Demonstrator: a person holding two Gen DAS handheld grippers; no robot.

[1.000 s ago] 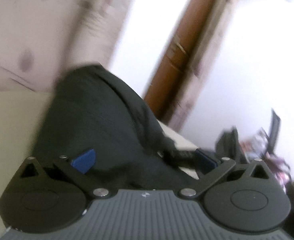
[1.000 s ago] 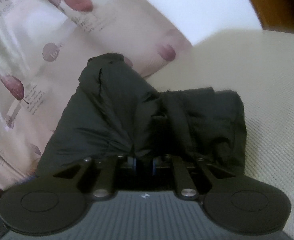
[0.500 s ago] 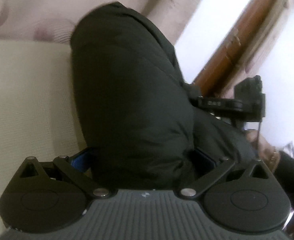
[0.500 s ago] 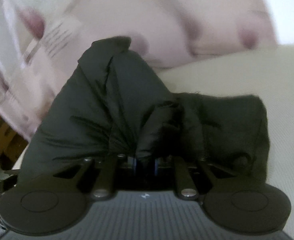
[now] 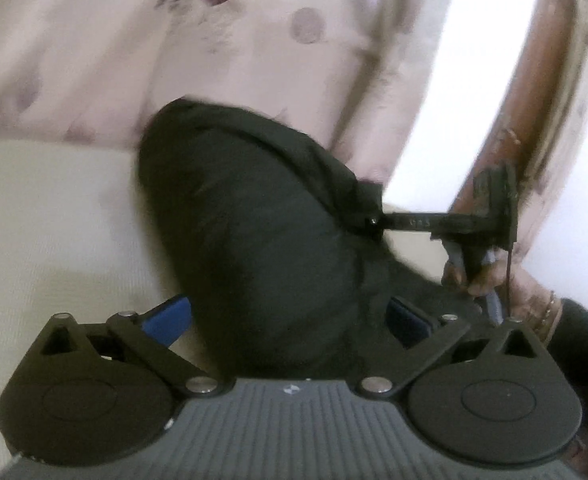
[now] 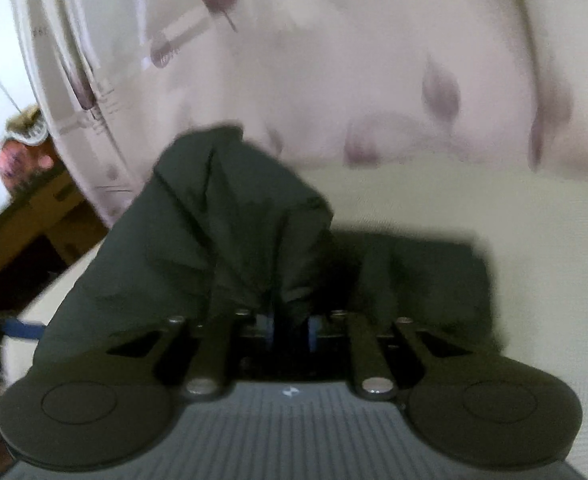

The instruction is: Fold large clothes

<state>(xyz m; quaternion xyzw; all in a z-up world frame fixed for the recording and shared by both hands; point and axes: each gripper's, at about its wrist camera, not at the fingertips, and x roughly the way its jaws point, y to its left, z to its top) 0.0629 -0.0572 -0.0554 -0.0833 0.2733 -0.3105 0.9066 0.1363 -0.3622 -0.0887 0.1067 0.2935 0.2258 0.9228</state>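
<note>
place: home | cues: patterned curtain point(image 5: 141, 40), cream bedding point(image 6: 494, 208), wooden door frame point(image 5: 534, 80)

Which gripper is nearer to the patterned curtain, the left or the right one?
Cannot tell. The right gripper is shut on the black garment, whose bulk fills the open left gripper; the curtain hangs behind both.

I see a cream textured mattress surface point(image 5: 49, 220) underneath. Behind it hangs a pale pink curtain with mauve blotches point(image 5: 133, 40), blurry. At its right edge I get a brown wooden post point(image 5: 526, 92) against a bright white wall point(image 5: 442, 92). In the right wrist view, brown cardboard boxes point(image 6: 33, 208) sit far left.
</note>
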